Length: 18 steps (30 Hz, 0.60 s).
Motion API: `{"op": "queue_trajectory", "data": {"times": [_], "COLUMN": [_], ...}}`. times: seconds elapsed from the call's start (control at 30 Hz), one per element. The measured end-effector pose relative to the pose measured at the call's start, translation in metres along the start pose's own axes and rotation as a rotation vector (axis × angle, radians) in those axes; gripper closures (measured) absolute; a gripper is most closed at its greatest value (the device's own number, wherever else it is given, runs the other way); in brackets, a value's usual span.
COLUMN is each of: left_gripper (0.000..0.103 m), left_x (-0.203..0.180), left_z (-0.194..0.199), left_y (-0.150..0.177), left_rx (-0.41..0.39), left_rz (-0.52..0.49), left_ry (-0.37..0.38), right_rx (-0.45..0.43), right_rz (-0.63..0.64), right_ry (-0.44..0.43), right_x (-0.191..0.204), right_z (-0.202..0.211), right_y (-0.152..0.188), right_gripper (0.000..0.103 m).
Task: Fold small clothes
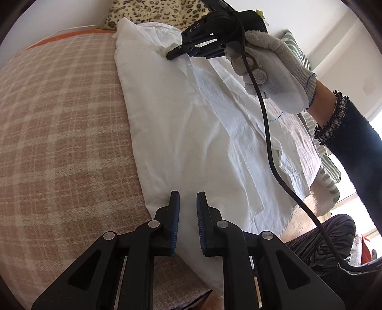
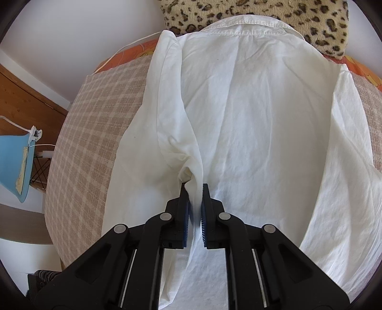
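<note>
A black cable [image 1: 267, 133] crosses over the white shirt [image 1: 191, 133], which lies flat on a plaid blanket [image 1: 59, 133]. The left gripper [image 1: 188, 202] hangs slightly parted over the near hem, holding nothing. Farther off, the right gripper [image 2: 195, 190] is nearly closed around a sleeve fold. Beyond lies a leopard cushion [image 2: 238, 12].

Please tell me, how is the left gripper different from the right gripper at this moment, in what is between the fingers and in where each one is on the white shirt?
The right gripper has a ridge of the white shirt between its fingers, near the armpit; the left gripper has a narrow gap with no cloth gathered in it. The right gripper is far up toward the collar; the left gripper is near the lower edge. Both are black with blue pads.
</note>
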State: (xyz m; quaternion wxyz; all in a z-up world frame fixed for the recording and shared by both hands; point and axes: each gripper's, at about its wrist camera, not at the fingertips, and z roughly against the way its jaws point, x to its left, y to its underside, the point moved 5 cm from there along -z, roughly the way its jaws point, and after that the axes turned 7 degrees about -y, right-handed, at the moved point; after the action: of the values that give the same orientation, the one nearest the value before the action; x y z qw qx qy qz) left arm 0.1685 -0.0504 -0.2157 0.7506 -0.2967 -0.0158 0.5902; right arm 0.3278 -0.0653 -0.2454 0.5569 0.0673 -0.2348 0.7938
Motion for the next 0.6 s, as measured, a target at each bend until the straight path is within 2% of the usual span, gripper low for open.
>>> {"op": "queue_trajectory", "data": {"times": [0.07, 0.13, 0.23, 0.43, 0.6], "left_gripper": [0.091, 0.09, 0.09, 0.09, 0.09], "left_x": [0.001, -0.003, -0.011, -0.016, -0.037], "left_z": [0.005, 0.014, 0.024, 0.04, 0.056], "left_y": [0.009, 0.019, 0.029, 0.043, 0.031], "left_rx": [-0.007, -0.026, -0.051, -0.039, -0.115], "left_rz": [0.0, -0.034, -0.11, -0.077, -0.091], "left_ry": [-0.002, -0.018, -0.058, -0.006, 0.002], "right_rx": [-0.024, -0.069, -0.102, -0.173, -0.236], "right_rz": [-0.015, -0.028, -0.021, -0.005, -0.029], "right_ry": [-0.012, -0.029, -0.038, -0.065, -0.073], "right_x": [-0.001, 0.0, 0.003, 0.001, -0.015], "right_z": [0.009, 0.024, 0.047, 0.104, 0.159], "right_y": [0.0, 0.001, 0.008, 0.034, 0.065], "right_gripper": [0.063, 0.053, 0.053, 0.053, 0.053]}}
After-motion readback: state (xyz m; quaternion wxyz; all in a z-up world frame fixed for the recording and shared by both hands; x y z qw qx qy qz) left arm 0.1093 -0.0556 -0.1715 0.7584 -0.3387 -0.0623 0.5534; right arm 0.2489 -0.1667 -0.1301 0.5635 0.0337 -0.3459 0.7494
